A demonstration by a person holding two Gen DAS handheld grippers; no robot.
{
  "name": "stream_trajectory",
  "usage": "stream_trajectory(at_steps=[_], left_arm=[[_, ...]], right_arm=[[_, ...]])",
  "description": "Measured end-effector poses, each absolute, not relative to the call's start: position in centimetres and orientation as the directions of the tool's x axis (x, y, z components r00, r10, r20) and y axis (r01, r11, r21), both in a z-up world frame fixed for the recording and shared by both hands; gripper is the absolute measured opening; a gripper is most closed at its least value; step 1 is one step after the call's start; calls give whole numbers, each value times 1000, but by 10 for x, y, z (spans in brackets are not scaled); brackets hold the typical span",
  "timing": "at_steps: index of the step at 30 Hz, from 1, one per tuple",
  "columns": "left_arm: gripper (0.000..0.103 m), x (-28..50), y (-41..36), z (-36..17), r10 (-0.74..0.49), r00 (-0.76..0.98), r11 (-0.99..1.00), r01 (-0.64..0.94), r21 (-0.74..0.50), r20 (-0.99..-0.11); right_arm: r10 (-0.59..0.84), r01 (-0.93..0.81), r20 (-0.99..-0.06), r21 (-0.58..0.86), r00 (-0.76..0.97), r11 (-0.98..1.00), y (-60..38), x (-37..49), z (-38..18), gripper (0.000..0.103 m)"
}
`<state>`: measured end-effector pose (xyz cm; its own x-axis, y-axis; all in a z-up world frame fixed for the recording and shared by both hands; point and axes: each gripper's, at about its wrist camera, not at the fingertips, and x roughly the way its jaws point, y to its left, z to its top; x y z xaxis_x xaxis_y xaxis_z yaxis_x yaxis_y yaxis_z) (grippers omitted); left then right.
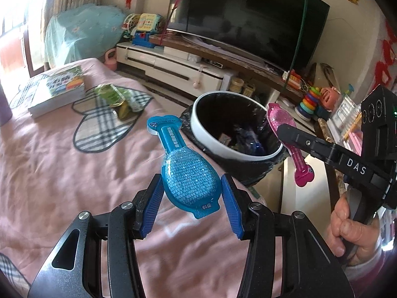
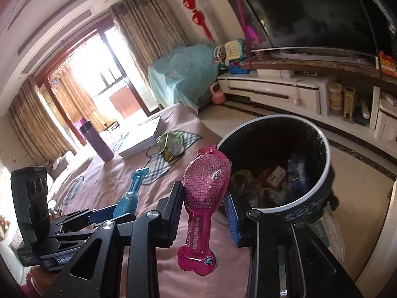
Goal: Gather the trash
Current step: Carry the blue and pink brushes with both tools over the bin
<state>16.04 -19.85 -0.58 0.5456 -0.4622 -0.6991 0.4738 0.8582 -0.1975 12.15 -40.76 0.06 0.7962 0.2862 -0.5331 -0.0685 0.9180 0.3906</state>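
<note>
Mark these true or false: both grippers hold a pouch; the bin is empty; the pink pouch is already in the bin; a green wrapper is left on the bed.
1. Both grippers hold a pouch. True: left gripper grips the blue pouch, right gripper the pink pouch.
2. The bin is empty. False: trash lies inside.
3. Pink pouch is in the bin. False: still gripped at its rim.
4. The green wrapper lies on the bed. True.
</note>
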Motion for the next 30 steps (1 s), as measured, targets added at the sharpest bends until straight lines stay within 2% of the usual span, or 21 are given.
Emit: stream_trajectory(at_steps=[30], left_arm=[[47,185,-260,4,-482,519,823,546,-160,-706]], right_arm=[[237,7,-525,421,817,907,-470,139,-5,33]])
